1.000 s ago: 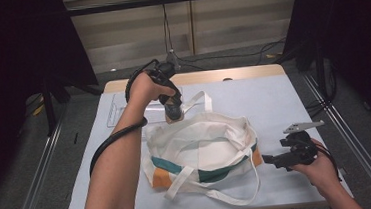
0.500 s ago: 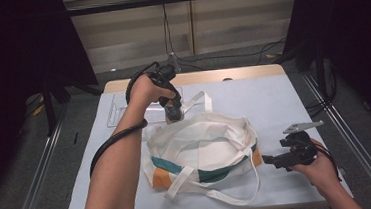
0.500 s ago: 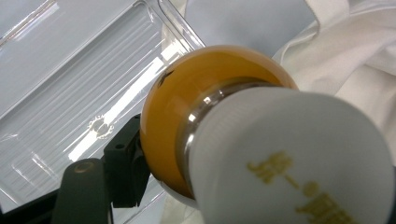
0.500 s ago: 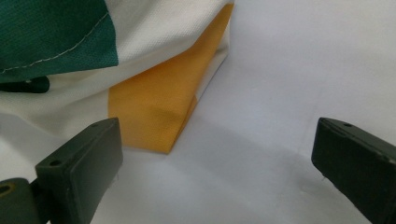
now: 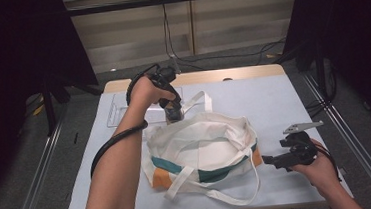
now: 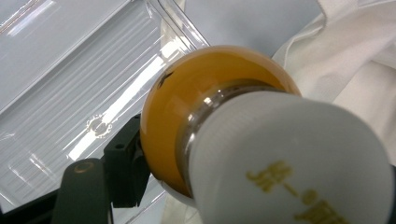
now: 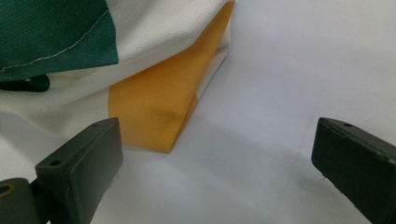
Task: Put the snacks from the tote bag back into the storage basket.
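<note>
A white cloth bag (image 5: pixel 202 148) with green and orange panels lies open-mouthed in the middle of the pale blue table (image 5: pixel 273 102). My left gripper (image 5: pixel 173 113) hovers at the bag's far rim, pointing down, shut on a small bottle (image 6: pixel 187 98) of amber liquid with a white cap (image 6: pixel 289 158). One black finger (image 6: pixel 123 168) presses the bottle's side; the other is hidden behind it. My right gripper (image 5: pixel 268 161) rests low near the front right, open, its jaws (image 7: pixel 215 154) wide apart and facing the bag's orange corner (image 7: pixel 154 112) without touching it.
A clear plastic tray (image 5: pixel 118 109) lies flat at the table's far left, just beside the left gripper. The bag's long white straps (image 5: pixel 241 198) trail toward the front edge. Metal rails run along both sides of the table.
</note>
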Tool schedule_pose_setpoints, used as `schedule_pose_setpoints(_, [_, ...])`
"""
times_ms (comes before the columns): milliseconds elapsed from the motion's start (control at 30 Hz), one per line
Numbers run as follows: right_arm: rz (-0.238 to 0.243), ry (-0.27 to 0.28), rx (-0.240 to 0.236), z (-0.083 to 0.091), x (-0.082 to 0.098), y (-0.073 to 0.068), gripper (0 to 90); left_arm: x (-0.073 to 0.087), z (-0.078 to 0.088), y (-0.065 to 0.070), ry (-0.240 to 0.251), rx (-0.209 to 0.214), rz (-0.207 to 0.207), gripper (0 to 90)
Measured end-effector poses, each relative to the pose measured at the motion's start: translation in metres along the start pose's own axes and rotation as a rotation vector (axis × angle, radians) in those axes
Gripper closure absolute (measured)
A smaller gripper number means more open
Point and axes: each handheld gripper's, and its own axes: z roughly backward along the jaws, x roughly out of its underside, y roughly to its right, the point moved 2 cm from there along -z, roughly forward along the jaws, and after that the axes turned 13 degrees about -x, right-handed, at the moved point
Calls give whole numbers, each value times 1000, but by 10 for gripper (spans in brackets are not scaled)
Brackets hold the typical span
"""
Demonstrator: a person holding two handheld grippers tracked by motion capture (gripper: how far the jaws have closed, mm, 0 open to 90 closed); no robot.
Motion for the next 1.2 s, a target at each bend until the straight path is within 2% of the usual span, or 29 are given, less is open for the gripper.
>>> schedule_pose_setpoints(167, [-3,2,-2,0,0,-1,19,0,-2,0,1,3,-15,297])
schedule_pose_setpoints(333, [-3,2,-1,0,0,0,19,1,-4,1,-3,1,-12,297])
schedule_pose_setpoints(367, [0,0,0,0,0,0,19,1,-4,1,-4,2,0,297])
schedule_pose_setpoints(467, [-3,2,-2,0,0,0,19,1,-6,0,-9,3,-23,297])
schedule_pose_setpoints(500, [-3,1,-2,0,0,0,19,2,-7,1,-9,-1,-13,297])
schedule_pose_setpoints(933, [-2,0,-5,-1,0,0,19,3,-12,1,-12,-1,-14,297])
schedule_pose_setpoints(967, [-3,-1,-5,-1,0,0,19,3,-13,1,-15,1,-27,297])
schedule_pose_setpoints(1200, [-2,0,-5,-1,0,0,19,3,-15,2,-11,4,-29,297])
